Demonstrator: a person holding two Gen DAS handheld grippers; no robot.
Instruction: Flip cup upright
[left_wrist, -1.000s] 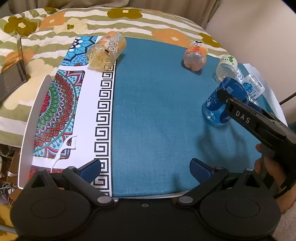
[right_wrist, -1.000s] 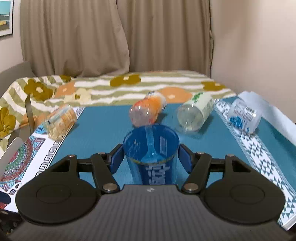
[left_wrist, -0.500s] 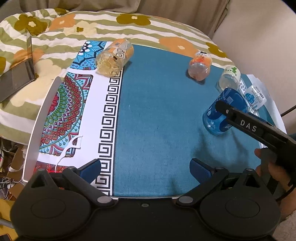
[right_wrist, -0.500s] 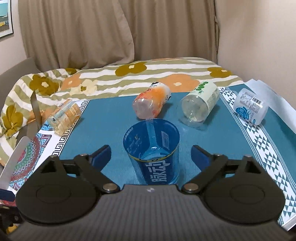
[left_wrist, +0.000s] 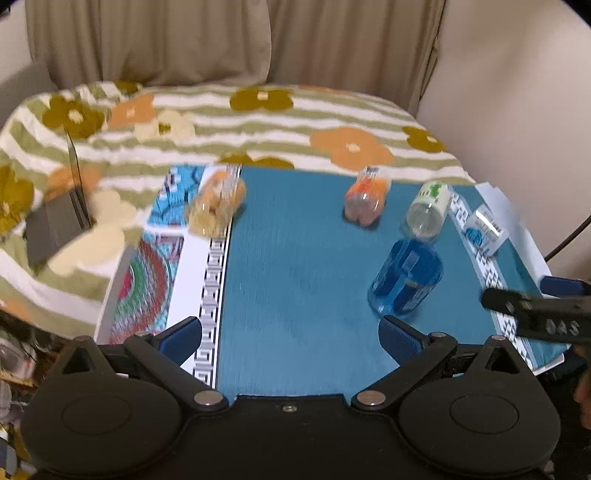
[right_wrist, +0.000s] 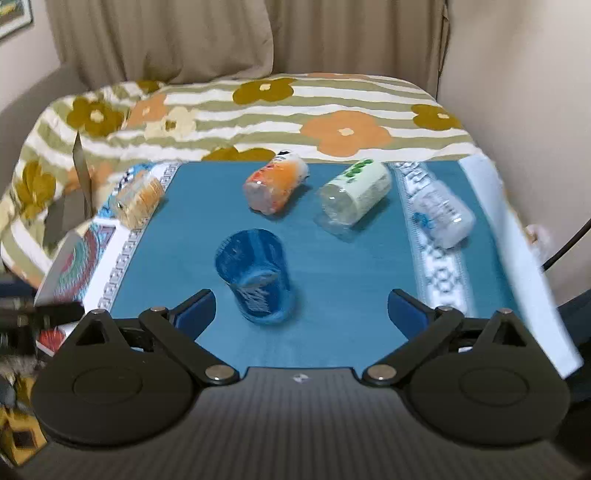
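- Right claw (right_wrist: 301, 308) spread wide, holding nothing, near the blue cup (right_wrist: 255, 275).
- Left claw (left_wrist: 290, 338) likewise spread, empty.
- Blue cup stands upright on the counter (right_wrist: 332, 332).

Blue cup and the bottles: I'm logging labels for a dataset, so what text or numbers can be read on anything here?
Blue cup: white print, too blurred to read.
Orange bottle: label unreadable.
Green-and-white bottle: green print, unreadable.
Clear bottle: blue label, unreadable.
Amber bottle: unreadable.
No legible text anywhere.
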